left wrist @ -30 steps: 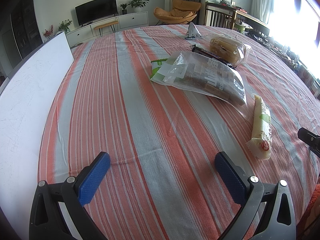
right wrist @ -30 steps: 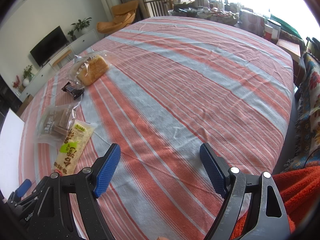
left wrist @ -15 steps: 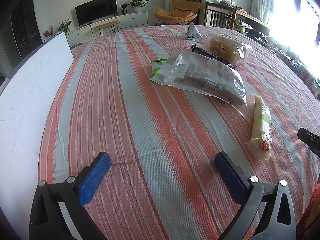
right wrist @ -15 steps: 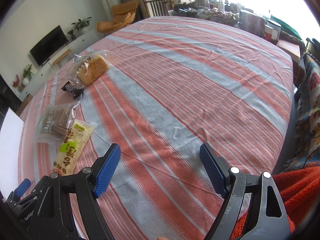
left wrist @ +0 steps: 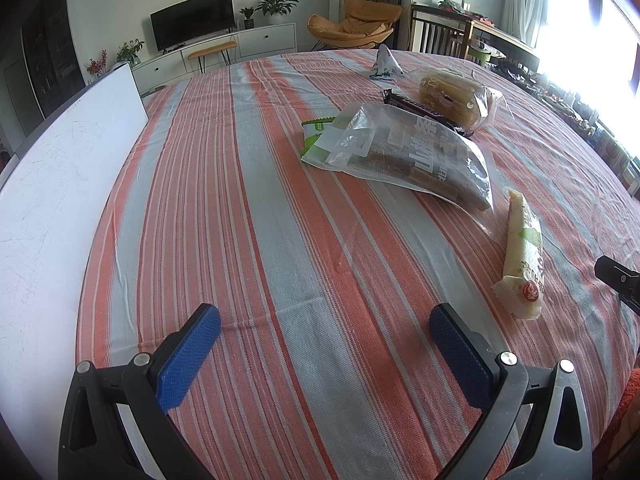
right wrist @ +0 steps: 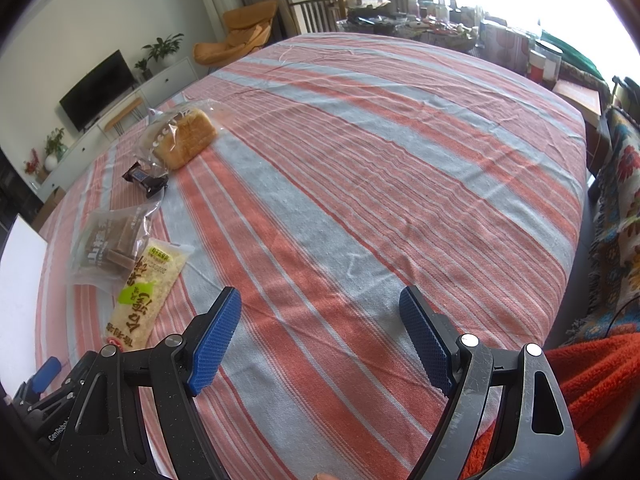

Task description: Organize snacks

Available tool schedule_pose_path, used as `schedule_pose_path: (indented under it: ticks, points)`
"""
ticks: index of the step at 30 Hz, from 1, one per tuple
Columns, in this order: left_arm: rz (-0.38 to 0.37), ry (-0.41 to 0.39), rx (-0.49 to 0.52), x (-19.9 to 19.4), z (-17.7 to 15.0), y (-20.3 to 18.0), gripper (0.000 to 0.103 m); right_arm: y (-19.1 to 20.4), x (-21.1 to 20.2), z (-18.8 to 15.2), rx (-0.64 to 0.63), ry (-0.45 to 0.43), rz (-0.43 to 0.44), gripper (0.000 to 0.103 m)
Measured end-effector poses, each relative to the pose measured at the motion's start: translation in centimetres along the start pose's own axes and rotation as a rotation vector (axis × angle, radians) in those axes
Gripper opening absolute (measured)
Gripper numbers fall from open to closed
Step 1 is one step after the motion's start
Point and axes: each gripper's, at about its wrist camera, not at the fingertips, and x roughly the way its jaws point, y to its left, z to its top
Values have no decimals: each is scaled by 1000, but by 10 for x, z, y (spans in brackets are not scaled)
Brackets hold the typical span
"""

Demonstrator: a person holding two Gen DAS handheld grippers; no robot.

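Left view alone shows one small foil packet (left wrist: 385, 65) at one o'clock. Both grippers, left gripper (left wrist: 325, 322) and right gripper (right wrist: 320, 306), spread, empty. Four further snacks: bread bag (right wrist: 182, 142), chocolate bar (right wrist: 145, 179), clear cake bag (left wrist: 416, 156), long cream pack (left wrist: 524, 256).

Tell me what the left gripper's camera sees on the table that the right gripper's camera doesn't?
Only the left view shows the small white packet at the far end and the green packet under the clear bag. Only the right view shows the cluttered side table by the window. Both show the bread loaf, the dark candy bar, the clear bag of brown slices and the long yellow snack.
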Motion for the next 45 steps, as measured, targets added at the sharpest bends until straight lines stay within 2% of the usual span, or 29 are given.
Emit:
schedule_pose_path:
  ticks: [33,39,43,45]
  points:
    - [0,0,0,0,0,0,103,1,-1,0,-1,1,-1,84]
    - [-4,-1,-3,0,0,1,103,-9,-1,0,49,-6,48,84]
    - [-38,44,-2,-2,4,2,103,-13,-2,0,61,-8,63,84]
    - [-108,70,-43,-6,12,5,103,-15,-3,0,61,-8,63,84]
